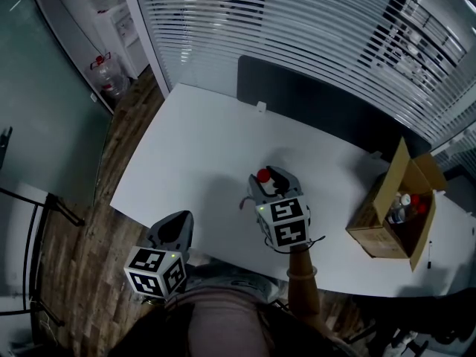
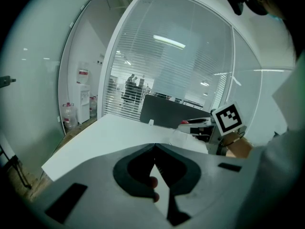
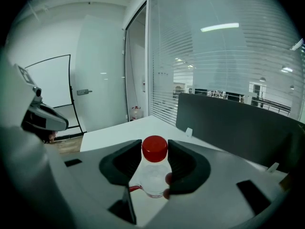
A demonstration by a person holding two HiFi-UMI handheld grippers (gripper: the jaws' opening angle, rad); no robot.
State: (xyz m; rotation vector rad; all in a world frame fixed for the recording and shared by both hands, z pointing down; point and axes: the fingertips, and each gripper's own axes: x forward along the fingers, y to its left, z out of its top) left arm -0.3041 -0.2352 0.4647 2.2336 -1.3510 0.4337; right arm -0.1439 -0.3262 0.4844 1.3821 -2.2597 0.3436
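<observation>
A small clear bottle (image 3: 152, 171) with a red cap (image 3: 155, 148) stands between the dark pads of my right gripper (image 3: 155, 152), which is shut on it. In the head view that gripper (image 1: 272, 178) hangs over the middle of the white table (image 1: 193, 147), and the red cap (image 1: 262, 175) shows at its tip. My left gripper (image 1: 177, 220) sits at the table's near edge, to the left. Its jaws (image 2: 154, 148) meet at the tips with nothing between them. From there the right gripper (image 2: 200, 128) shows ahead to the right.
An open cardboard box (image 1: 375, 225) with several bottles inside stands at the table's right end. A dark partition panel (image 1: 320, 103) runs along the far edge, with slatted glass behind it. Water jugs (image 1: 110, 76) stand on the floor at the far left.
</observation>
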